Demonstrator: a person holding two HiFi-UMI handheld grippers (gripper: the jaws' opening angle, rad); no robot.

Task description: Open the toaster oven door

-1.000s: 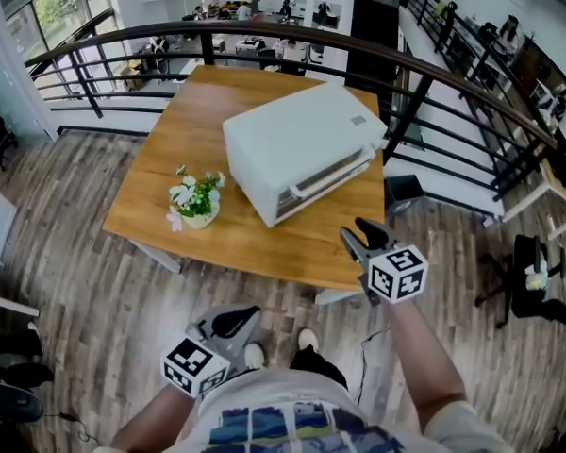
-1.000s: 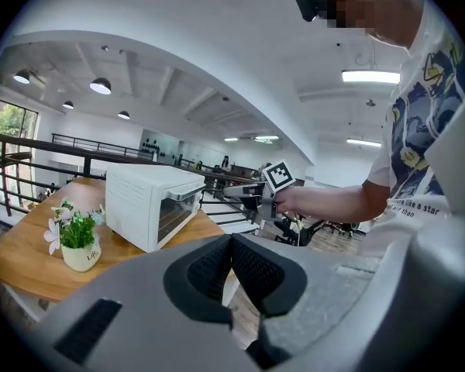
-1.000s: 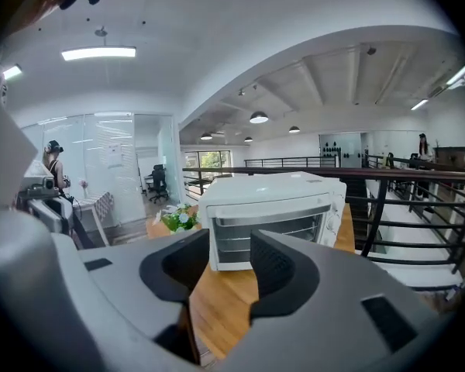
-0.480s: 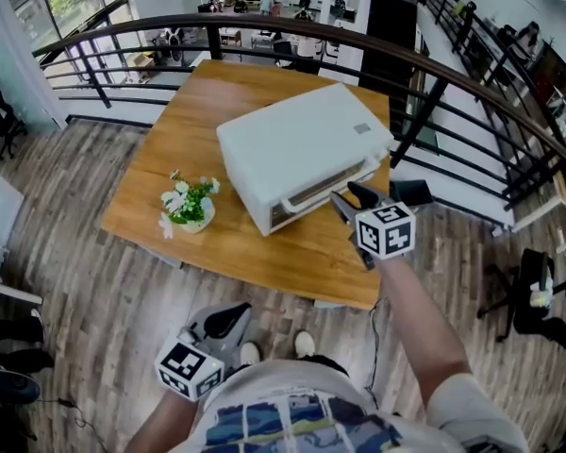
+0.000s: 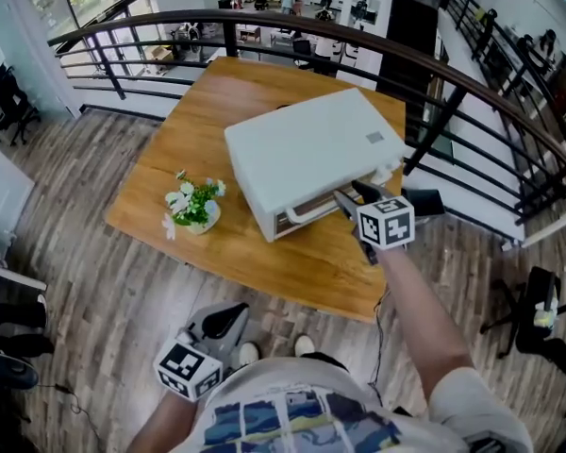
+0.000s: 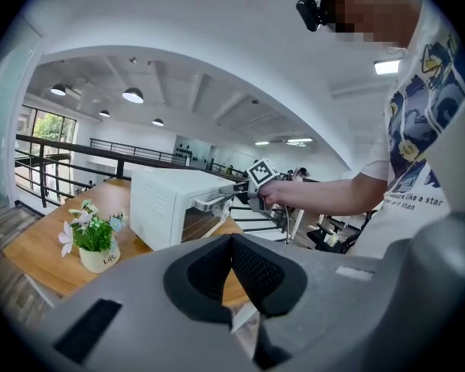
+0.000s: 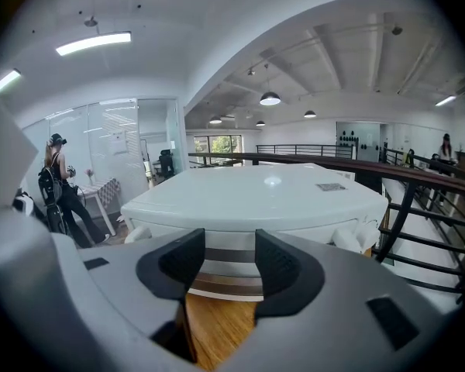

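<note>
Your right gripper [image 5: 352, 197] has just been opening its fingers wide, with nothing gripped. The fingers of your left gripper [image 5: 223, 325] are together, empty. The toaster oven [image 5: 311, 149] lies diagonally on the wooden surface [image 5: 184, 144], its door towards you, beside a railing [image 5: 472, 102].

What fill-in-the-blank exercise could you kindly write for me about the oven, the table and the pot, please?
The white oven stands on a ____ table. The oven's door is ____. The small pot beside the oven holds ____.
Missing words: wooden; closed; flowers.
</note>
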